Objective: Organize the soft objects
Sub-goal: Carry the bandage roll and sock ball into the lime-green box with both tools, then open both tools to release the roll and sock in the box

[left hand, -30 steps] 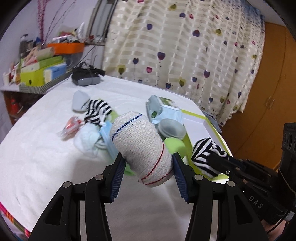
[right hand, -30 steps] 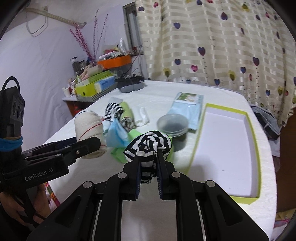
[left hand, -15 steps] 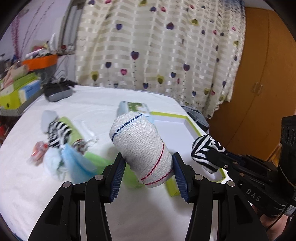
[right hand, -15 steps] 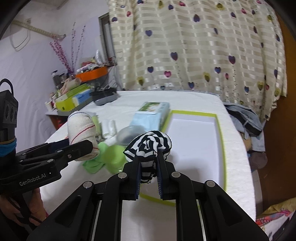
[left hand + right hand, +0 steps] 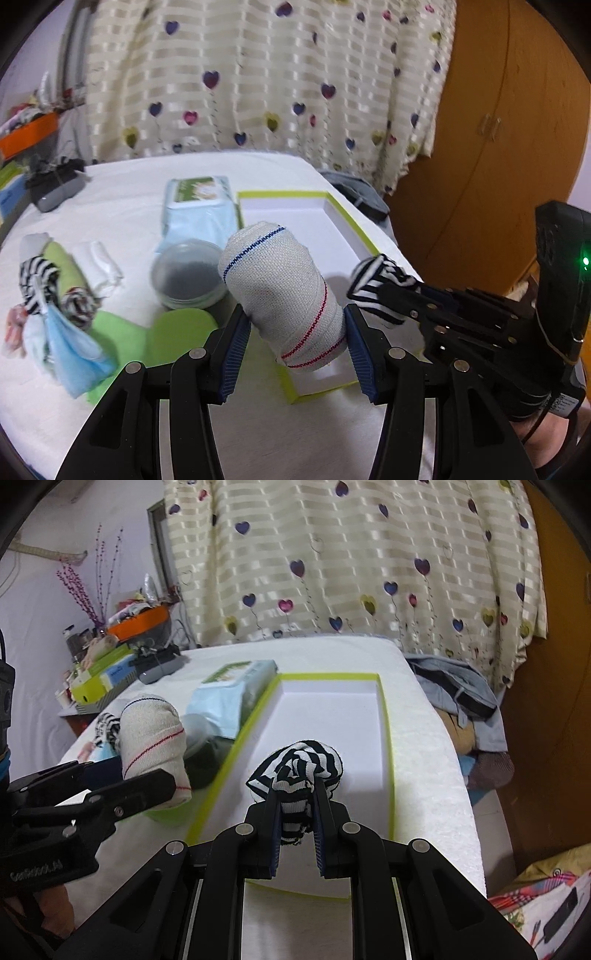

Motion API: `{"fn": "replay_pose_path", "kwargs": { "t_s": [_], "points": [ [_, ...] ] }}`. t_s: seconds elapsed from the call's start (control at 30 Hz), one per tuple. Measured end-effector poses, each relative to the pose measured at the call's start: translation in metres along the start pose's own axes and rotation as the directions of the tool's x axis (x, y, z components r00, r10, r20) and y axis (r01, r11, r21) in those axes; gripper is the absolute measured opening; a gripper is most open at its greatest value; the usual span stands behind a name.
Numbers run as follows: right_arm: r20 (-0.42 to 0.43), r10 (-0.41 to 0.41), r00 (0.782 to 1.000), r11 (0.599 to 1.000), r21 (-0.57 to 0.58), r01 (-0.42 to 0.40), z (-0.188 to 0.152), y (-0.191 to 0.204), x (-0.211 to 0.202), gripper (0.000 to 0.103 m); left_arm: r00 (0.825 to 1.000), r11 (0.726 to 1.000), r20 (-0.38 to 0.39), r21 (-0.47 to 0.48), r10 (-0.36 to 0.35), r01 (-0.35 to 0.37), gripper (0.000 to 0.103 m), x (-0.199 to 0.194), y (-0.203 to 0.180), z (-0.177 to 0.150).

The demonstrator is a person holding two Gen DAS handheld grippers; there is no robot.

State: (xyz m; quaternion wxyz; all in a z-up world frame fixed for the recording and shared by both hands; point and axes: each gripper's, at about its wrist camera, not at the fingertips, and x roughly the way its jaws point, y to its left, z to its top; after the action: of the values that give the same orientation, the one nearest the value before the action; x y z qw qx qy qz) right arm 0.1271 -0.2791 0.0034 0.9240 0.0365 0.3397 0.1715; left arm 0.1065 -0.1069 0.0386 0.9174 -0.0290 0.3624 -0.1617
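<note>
My left gripper [image 5: 295, 343] is shut on a white rolled sock with red and blue lines [image 5: 284, 291], held above the near left edge of the white tray with a green rim [image 5: 332, 206]. My right gripper [image 5: 297, 830] is shut on a black-and-white striped sock ball [image 5: 299, 764], held over the near half of the tray [image 5: 386, 738]. The right gripper also shows in the left wrist view [image 5: 373, 291], the left one in the right wrist view [image 5: 147, 775]. More soft items [image 5: 55, 295] lie at the left.
A wipes pack [image 5: 199, 206] and a round lidded jar [image 5: 188, 277] lie left of the tray, with green pieces [image 5: 177, 332] in front. A black device [image 5: 55, 184] sits far left. Clothes [image 5: 458, 694] hang past the table's right edge. A curtain is behind.
Both grippers have swung right with their socks, from over the pile of soft items to over the tray. The grips have not changed.
</note>
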Motion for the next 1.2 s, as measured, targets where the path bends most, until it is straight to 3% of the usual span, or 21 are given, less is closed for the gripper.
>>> {"fn": "replay_pose_path", "kwargs": {
  "t_s": [0.4, 0.57, 0.77, 0.97, 1.2],
  "points": [
    [-0.059, -0.013, 0.998, 1.0, 0.002, 0.014, -0.007, -0.012, 0.017, 0.016, 0.994, 0.998, -0.107, 0.049, -0.038, 0.044, 0.051, 0.037, -0.016, 0.001],
    [-0.059, -0.043, 0.997, 0.999, -0.004, 0.043, -0.008, -0.015, 0.016, 0.022, 0.991, 0.997, -0.129, 0.058, -0.046, 0.054, 0.051, 0.046, -0.018, 0.002],
    [-0.049, -0.061, 0.997, 0.998, -0.001, 0.061, -0.009, -0.018, 0.013, 0.037, 0.992, 0.997, -0.117, 0.063, -0.043, 0.051, 0.052, 0.045, -0.018, 0.002],
    [-0.029, -0.065, 0.997, 0.998, -0.009, 0.065, -0.006, -0.016, 0.004, 0.037, 0.995, 0.997, -0.09, 0.059, -0.049, 0.055, 0.052, 0.035, -0.019, 0.0],
    [0.012, -0.057, 0.998, 0.998, -0.018, 0.057, -0.004, -0.01, -0.014, 0.037, 1.0, 0.998, -0.007, 0.061, -0.021, 0.021, 0.052, 0.01, -0.02, 0.001]
  ]
}}
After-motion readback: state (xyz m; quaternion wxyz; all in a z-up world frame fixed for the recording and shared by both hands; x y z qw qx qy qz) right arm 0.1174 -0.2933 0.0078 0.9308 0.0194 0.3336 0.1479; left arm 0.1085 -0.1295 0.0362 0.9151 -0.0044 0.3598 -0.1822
